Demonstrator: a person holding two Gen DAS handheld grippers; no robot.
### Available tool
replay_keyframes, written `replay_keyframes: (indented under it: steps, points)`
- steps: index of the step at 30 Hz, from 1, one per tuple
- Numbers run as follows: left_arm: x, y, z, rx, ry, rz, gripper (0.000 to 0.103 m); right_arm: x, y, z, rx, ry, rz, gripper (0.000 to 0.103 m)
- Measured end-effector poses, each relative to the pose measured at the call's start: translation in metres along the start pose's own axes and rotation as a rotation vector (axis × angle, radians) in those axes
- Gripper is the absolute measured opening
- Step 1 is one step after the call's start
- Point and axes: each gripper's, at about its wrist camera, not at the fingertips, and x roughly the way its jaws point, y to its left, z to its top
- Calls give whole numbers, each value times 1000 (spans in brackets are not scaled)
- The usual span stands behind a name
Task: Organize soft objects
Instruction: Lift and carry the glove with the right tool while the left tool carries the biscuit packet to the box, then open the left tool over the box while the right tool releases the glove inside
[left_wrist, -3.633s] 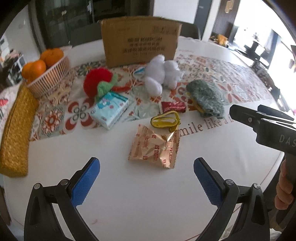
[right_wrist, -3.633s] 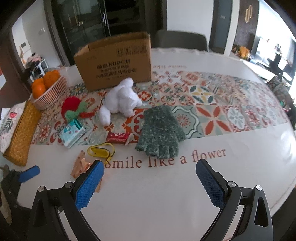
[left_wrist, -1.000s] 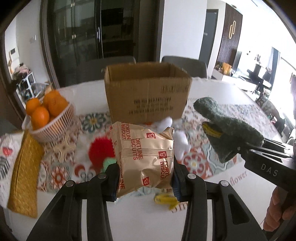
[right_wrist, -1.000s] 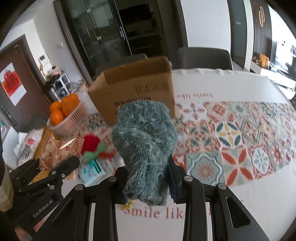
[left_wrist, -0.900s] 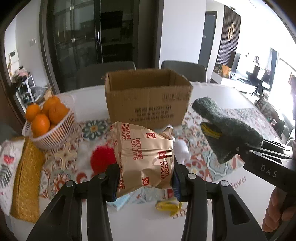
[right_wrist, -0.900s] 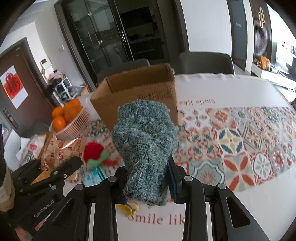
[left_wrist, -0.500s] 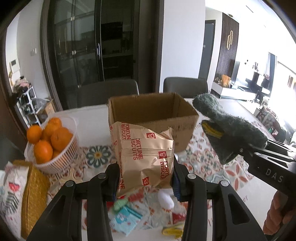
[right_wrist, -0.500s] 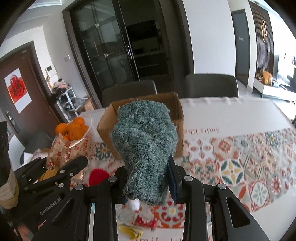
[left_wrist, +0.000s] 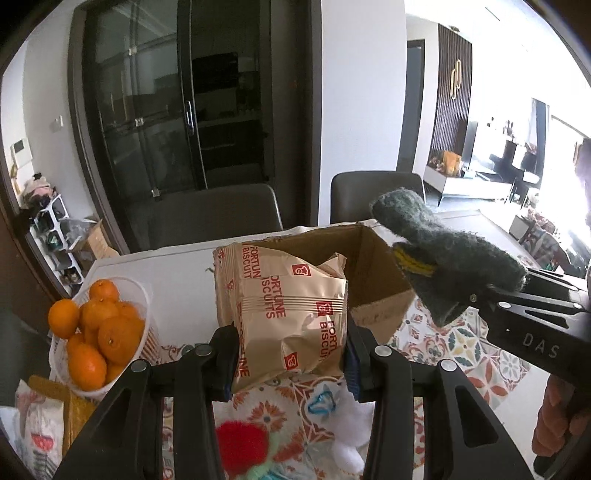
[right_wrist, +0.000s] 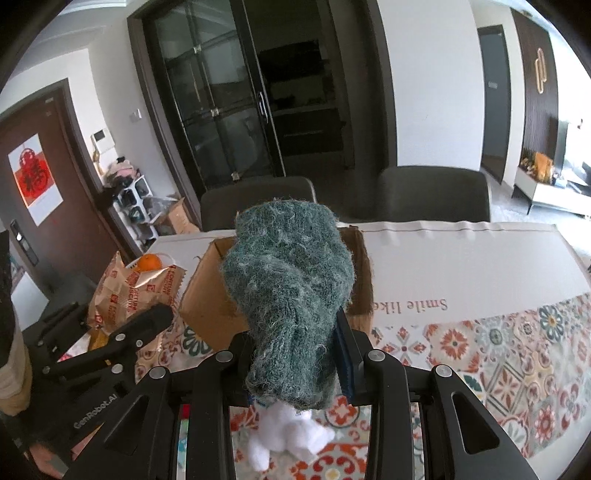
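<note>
- Both lifted off counter (right_wrist: 461, 258) since 3.6 s ago
- Left gripper (left_wrist: 288, 354) clamps biscuits (left_wrist: 284, 306), box (left_wrist: 373, 280) just ahead
- Right gripper (right_wrist: 295, 362) clamps glove (right_wrist: 288, 291), box ahead; drop likely next

Biscuit packet (left_wrist: 288, 314) hides the box (left_wrist: 376, 273) front — red plush (left_wrist: 242, 448) cut off below

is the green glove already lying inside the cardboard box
No, the green glove is clamped in the right tongs, held in the air in front of the cardboard box.
</note>
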Motion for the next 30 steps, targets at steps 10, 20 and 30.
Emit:
replay_keyframes:
  steps: [10, 20, 30]
  points:
    - [59, 10, 32, -5, 109, -43, 44, 70, -18, 33, 8, 141, 49, 34]
    - [114, 14, 37, -8, 248, -66, 70, 128, -36, 47, 38, 247, 46, 66]
    - [102, 22, 46, 12, 216, 24, 89, 128, -38, 54, 85, 227, 73, 70]
